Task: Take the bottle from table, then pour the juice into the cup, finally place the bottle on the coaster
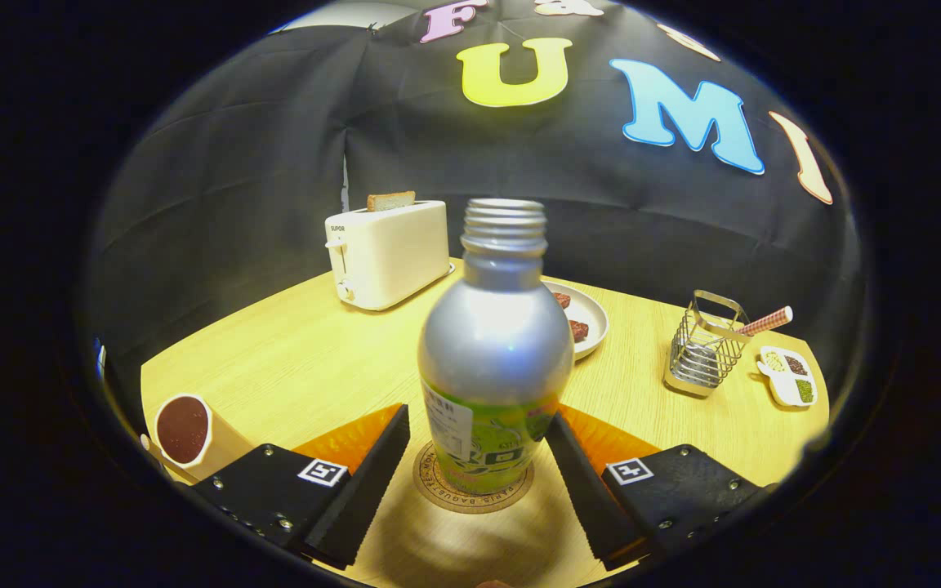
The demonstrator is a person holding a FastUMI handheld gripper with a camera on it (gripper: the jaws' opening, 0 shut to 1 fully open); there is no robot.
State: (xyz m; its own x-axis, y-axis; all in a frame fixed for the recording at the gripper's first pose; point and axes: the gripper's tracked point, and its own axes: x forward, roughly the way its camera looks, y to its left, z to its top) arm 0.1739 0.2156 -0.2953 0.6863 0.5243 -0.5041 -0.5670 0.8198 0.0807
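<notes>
Bottle [495,359] stands upright, uncapped, on the coaster [473,490], directly between the gripper [474,469] fingers. Fingers look spread, gaps either side, though the right one may graze it. Filled cup [185,429] sits left.

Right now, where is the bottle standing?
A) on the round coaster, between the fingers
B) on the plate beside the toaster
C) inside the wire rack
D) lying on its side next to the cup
A: the bottle stands upright with its base on the round coaster, and the gripper is open around it, with a gap between the bottle and the finger on one side.
</notes>
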